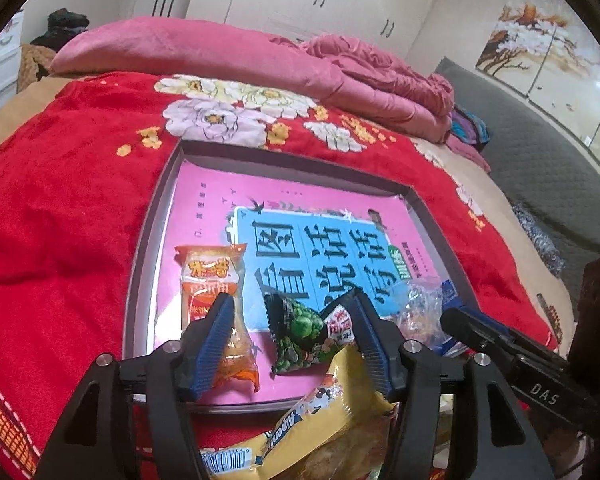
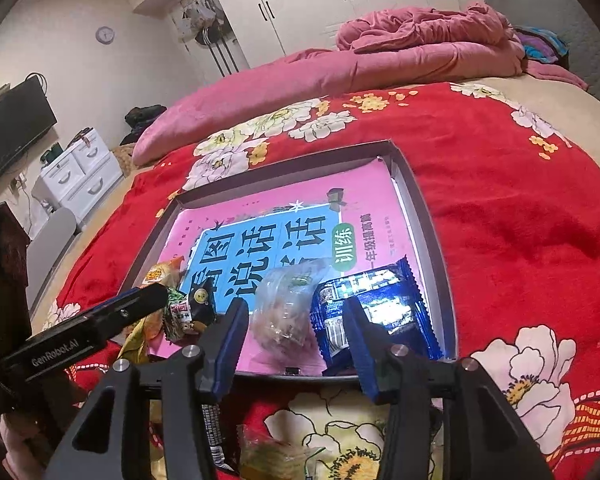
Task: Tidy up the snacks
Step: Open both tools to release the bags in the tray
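Sorting snacks into the shallow tray (image 1: 140, 248) on the bed: orange packet (image 1: 212, 276), green pea packet (image 1: 300, 332), clear bag (image 2: 288, 304), blue packet (image 2: 380, 300) lie side by side (labels up, for counting). Left claw (image 1: 292, 344) and right claw (image 2: 296, 344) both gape, holding nothing.

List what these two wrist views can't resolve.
- Yellow snack bag, left wrist view: lower part cut off by the frame edge and the left gripper.
- Packets on the blanket, right wrist view: blurred, behind the right gripper.
- Clear bag contents: glare, unidentifiable.
- Blue packet print: washed out.
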A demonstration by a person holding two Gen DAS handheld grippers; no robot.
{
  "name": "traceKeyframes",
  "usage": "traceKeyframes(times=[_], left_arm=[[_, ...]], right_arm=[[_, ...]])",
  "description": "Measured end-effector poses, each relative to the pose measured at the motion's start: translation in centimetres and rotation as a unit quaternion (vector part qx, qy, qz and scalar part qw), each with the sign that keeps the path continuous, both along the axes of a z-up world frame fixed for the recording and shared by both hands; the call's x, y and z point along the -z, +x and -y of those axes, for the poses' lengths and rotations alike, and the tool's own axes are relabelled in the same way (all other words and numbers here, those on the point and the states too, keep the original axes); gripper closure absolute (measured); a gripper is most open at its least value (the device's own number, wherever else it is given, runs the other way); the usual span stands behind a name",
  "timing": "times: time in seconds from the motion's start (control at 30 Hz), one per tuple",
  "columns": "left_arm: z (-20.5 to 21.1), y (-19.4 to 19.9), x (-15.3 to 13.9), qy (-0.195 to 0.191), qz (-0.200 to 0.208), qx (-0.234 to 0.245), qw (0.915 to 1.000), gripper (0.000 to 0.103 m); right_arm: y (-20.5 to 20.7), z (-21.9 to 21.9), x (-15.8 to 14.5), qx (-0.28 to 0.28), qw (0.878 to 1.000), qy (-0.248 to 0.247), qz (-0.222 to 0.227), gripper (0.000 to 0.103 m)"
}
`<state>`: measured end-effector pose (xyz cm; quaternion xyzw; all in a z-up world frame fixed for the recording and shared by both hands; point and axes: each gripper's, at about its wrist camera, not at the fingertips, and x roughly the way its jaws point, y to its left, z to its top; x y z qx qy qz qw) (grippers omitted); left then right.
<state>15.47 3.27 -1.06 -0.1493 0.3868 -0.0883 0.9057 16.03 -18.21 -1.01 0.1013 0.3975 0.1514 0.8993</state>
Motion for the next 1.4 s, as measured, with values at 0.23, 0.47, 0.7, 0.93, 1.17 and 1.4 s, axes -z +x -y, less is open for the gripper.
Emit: traceKeyframes(times=[0.23, 0.47, 0.7, 0.93, 1.17, 1.4], left_arm=[[0.0, -0.1, -0.2, 0.009, 0.000, -0.011, 0.9999, 0.029], [-0.2, -0.5, -0.4, 0.022, 0.006, -0.018, 0.9996, 0.026], [-0.6, -0.9, -0.7, 0.005, 0.010, -0.015, 0.9998, 0.025], [-0.9, -1.1, -0.9, 0.001, 0.013, -0.017, 0.9998, 0.025], [-1.3, -1.2, -1.0, -0.004, 0.013, -0.017, 0.9998, 0.025], [-1.4, -1.6, -1.3, -0.004, 0.016, -0.016, 0.9997, 0.025]], right_arm=[[0.0, 0.2, 0.0, 0.008, 1.000, -0.005, 0.000, 0.053], [-0.3, 0.3, -0.5, 0.020, 1.000, -0.017, 0.014, 0.044], [-0.6, 0.5, -0.8, 0.020, 1.000, -0.011, 0.017, 0.043], [-0.8, 0.6, -1.2, 0.021, 0.999, -0.015, 0.027, 0.038], [-1.1, 0.4, -1.4, 0.017, 0.999, -0.020, 0.036, 0.038], [-1.5, 0.5, -1.8, 0.013, 0.999, -0.014, 0.042, 0.037]])
